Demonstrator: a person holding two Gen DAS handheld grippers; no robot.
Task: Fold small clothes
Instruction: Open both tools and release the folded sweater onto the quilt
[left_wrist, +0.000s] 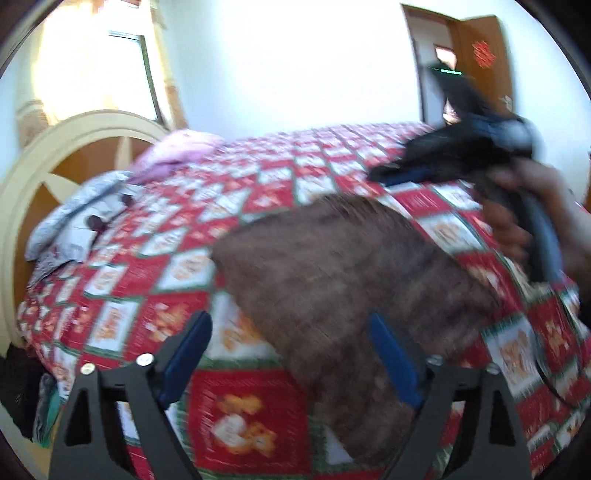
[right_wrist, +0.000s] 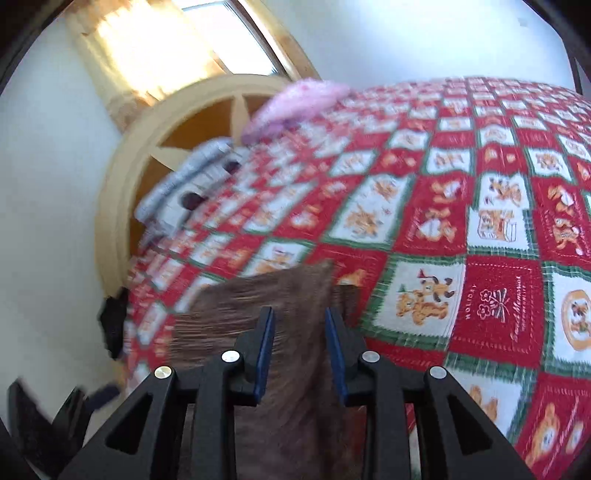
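Left wrist view: your left gripper (left_wrist: 290, 363) has its 2 blue-padded fingers (left_wrist: 184, 363) spread wide, pinching nothing. The brown garment (left_wrist: 343, 280) lies flat on the red patchwork bedspread (left_wrist: 155, 236), its near end running in between and under those spread fingers, with the right-hand pad over its edge. Beyond the cloth, your right gripper (left_wrist: 391, 173) shows as a dark blur, the hand (left_wrist: 524, 218) wrapped round its handle; from here you cannot tell how its fingers stand. A grey-white garment (left_wrist: 74, 218) and a pink one (left_wrist: 177, 147) sit well apart, near the headboard (left_wrist: 74, 133).

Right wrist view: the right gripper (right_wrist: 300, 325) has its fingers parted by a narrow gap. The brown garment (right_wrist: 258, 299) lies between and below them, but neither pad looks pressed on it, so judge it released.

The cloth looks soft, limp and light, with a ribbed knit that should give the pads good friction. It will sag and crease wherever it is unsupported. Take it at 2 corners of 1 short edge, pinching the hem, and lift both together.
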